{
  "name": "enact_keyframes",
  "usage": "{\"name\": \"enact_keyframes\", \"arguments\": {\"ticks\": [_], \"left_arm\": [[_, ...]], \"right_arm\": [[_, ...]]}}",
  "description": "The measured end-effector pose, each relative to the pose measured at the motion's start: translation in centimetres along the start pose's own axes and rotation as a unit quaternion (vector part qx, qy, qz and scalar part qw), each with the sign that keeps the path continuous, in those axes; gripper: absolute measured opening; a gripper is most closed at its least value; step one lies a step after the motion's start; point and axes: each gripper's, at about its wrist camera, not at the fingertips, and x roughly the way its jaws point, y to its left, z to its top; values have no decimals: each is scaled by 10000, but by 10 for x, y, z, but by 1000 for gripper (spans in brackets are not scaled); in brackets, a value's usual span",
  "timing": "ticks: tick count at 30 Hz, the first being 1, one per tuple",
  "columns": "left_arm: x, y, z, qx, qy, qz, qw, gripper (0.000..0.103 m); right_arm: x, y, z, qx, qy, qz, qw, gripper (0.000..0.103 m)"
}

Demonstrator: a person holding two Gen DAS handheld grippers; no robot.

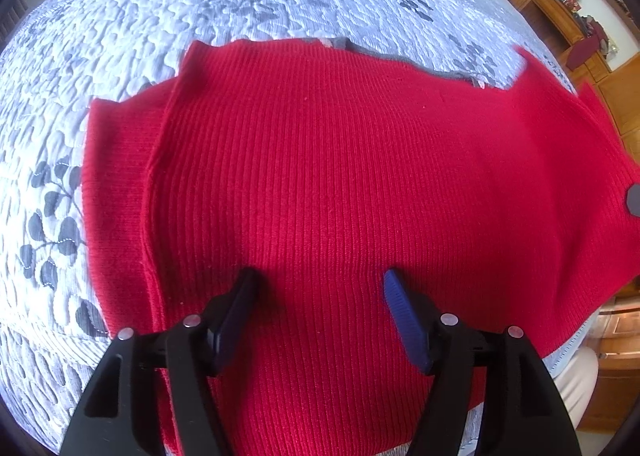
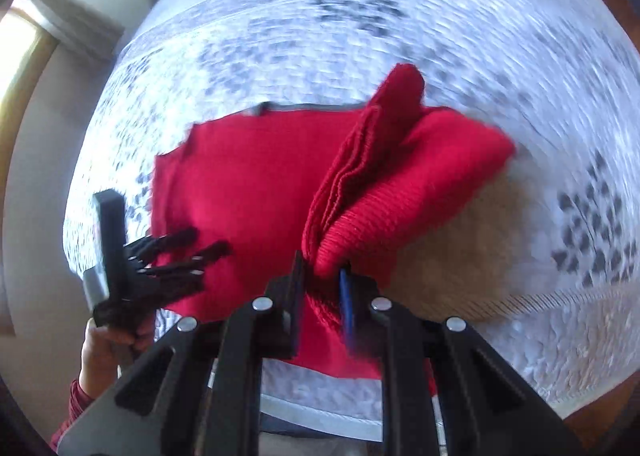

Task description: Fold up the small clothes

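Note:
A red ribbed knit garment (image 1: 340,184) lies spread on the quilted bedspread (image 1: 160,16), with a grey edge showing under its far side. My left gripper (image 1: 318,280) is open, hovering just over the garment's near middle, holding nothing. My right gripper (image 2: 322,270) is shut on a bunched fold of the same red garment (image 2: 384,176), lifting its right end off the bed so the layers hang up from the fingers. The left gripper (image 2: 200,252) also shows in the right wrist view, over the garment's left part.
The white bedspread with grey leaf print (image 2: 360,36) covers the whole surface. Wooden cabinets and cluttered shelves (image 1: 560,8) stand beyond the bed's far right. A hand (image 2: 108,340) holds the left gripper's handle near the bed's front edge.

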Motion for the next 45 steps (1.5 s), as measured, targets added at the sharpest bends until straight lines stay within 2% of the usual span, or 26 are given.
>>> {"name": "enact_keyframes", "arguments": {"ticks": [4, 6, 7, 9, 12, 13, 15, 16, 21, 24, 28, 30, 32, 33, 38, 41, 45], "left_arm": [[0, -1, -2, 15, -25, -8, 10000, 68], [0, -1, -2, 19, -11, -16, 10000, 69], [0, -1, -2, 27, -8, -33, 10000, 70], [0, -2, -3, 43, -4, -39, 10000, 70], [0, -3, -3, 58, -5, -43, 10000, 71], [0, -4, -3, 61, -7, -36, 10000, 71], [1, -6, -3, 85, -7, -23, 10000, 72], [2, -7, -3, 96, -2, -7, 10000, 73], [5, -11, 1, 113, 6, -3, 9999, 74], [6, -11, 3, 109, 10, -70, 9999, 74], [6, -11, 5, 114, 78, -70, 9999, 74], [7, -10, 9, 106, 146, -86, 9998, 74], [9, -9, 13, 86, 199, -111, 9997, 75], [9, -9, 14, 82, 212, -122, 9997, 76], [13, -14, 15, 175, 210, -93, 9996, 80], [16, -19, 16, 191, 217, -47, 9996, 82], [19, -23, 17, 208, 222, -9, 9995, 82]], "right_arm": [[25, 39, 7, -316, 198, 30, 9993, 14], [42, 60, 6, -647, 330, -98, 9973, 16], [47, 68, 4, -781, 391, -158, 9961, 17], [55, 76, -1, -851, 482, -117, 9951, 29], [47, 72, -10, -781, 428, 259, 9957, 33], [37, 68, -14, -732, 339, 372, 9960, 36], [22, 60, -20, -675, 179, 513, 9962, 62], [10, 56, -25, -704, 37, 542, 9960, 65], [-8, 44, -59, -1025, -193, 215, 9943, 65], [15, 54, -91, -1451, -5, 147, 9893, 65], [42, 69, -116, -1820, 48, -22, 9833, 65], [55, 71, -119, -1689, 262, 172, 9851, 65], [67, 65, -119, -1246, 525, 451, 9898, 62], [69, 61, -118, -1065, 560, 562, 9911, 60], [71, 36, -118, -278, 739, 854, 9932, 61], [68, 17, -116, 357, 673, 1150, 9904, 64], [65, -3, -108, 898, 546, 1176, 9875, 64]]}}
